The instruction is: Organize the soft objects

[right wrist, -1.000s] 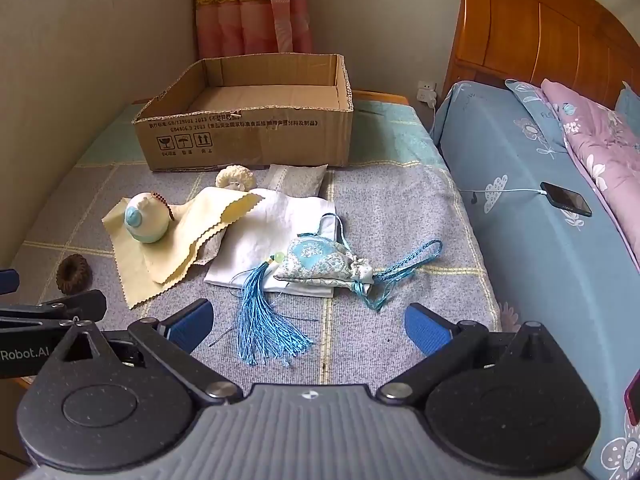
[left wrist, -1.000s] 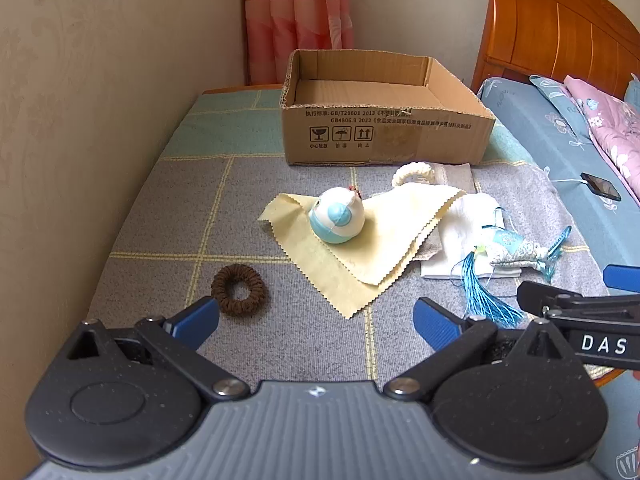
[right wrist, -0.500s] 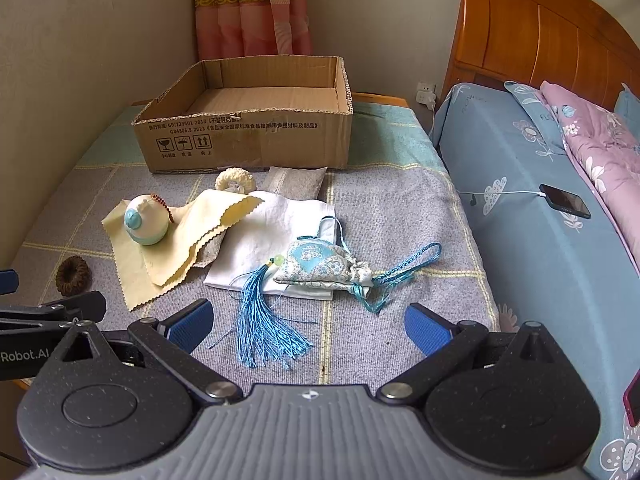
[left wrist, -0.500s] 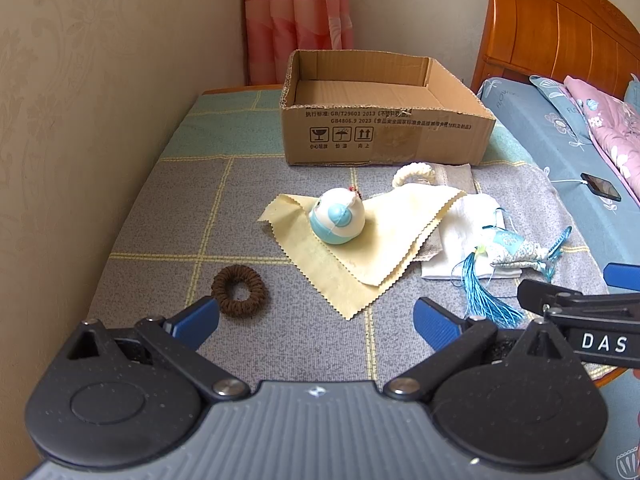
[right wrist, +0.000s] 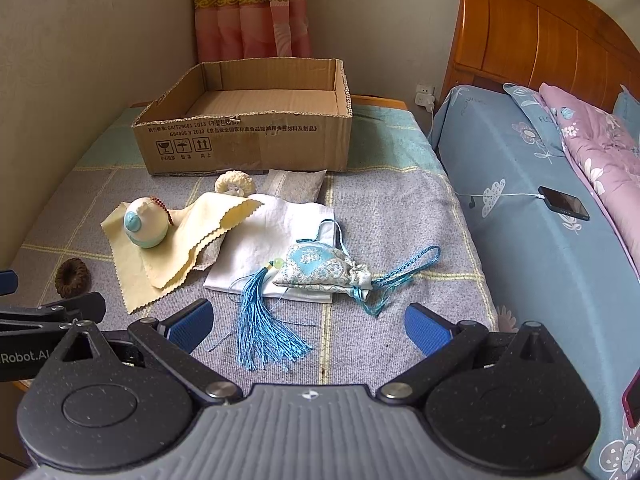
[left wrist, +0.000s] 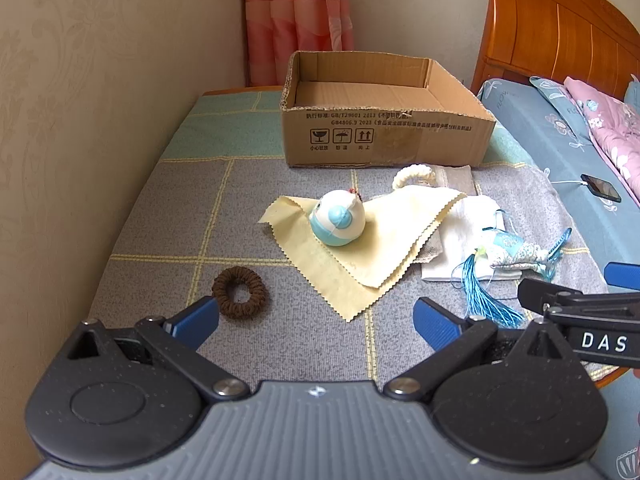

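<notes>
Soft things lie on a grey cloth-covered table. A white-and-blue round plush [left wrist: 338, 222] [right wrist: 146, 222] sits on a yellow cloth [left wrist: 360, 256] [right wrist: 176, 248]. A brown scrunchie [left wrist: 239, 297] [right wrist: 72, 277] lies at the left. A blue patterned sachet [right wrist: 320, 268] [left wrist: 516, 254] with a blue tassel [right wrist: 264, 328] rests on a white cloth [right wrist: 276, 236]. A cream scrunchie [right wrist: 235, 183] and a grey pouch [right wrist: 296, 184] lie near an open, empty cardboard box [left wrist: 384, 136] [right wrist: 248, 136]. My left gripper [left wrist: 316, 322] and right gripper [right wrist: 308, 322] are open and empty, near the table's front.
A wall runs along the table's left side. A bed with blue sheet [right wrist: 540, 248] and pink quilt stands to the right, with a phone [right wrist: 563, 203] on a charging cable. A curtain [right wrist: 252, 12] hangs behind the box.
Both grippers have risen or drawn back slightly. No object has moved.
</notes>
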`<state>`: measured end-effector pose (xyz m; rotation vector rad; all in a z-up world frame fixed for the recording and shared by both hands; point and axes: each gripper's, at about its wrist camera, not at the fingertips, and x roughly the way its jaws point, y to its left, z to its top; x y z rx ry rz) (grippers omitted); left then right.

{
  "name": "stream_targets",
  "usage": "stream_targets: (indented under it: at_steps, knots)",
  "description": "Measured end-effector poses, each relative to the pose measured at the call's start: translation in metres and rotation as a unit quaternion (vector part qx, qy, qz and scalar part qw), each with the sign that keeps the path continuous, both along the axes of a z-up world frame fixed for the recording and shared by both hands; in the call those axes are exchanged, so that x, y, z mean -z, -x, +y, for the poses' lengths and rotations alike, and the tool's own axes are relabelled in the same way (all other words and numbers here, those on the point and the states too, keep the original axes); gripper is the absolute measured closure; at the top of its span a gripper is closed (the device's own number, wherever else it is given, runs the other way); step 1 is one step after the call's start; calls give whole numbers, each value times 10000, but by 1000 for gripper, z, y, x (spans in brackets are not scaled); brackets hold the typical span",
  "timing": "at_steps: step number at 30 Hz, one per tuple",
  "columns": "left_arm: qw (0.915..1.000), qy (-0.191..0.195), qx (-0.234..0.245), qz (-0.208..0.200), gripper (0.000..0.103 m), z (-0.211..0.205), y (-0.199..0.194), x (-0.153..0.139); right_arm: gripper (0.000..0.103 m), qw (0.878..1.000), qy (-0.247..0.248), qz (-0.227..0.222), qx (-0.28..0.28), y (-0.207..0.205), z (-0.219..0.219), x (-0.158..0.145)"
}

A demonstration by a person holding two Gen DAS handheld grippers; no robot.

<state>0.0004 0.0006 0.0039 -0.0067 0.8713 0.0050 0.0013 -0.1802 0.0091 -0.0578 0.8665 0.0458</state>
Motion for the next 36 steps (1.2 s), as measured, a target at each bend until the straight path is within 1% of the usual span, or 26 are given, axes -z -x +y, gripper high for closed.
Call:
stream_targets:
  at_steps: [19, 22, 28, 36]
  knots:
    - [10000, -23, 18, -18, 1, -2, -3, -4, 0, 9999, 26, -93, -39, -1, -1, -3]
    - [10000, 24, 32, -56, 1, -1, -3, -4, 0, 9999, 20, -142, -59, -1, -1, -4]
    - [9999, 8, 107, -5, 1, 0, -7, 3, 0, 9992, 23, -310, -241, -3, -1, -4]
    - [9993, -8, 357, -99, 1, 6, -10, 9, 0, 9968, 125, -531, -580, -6, 2, 1]
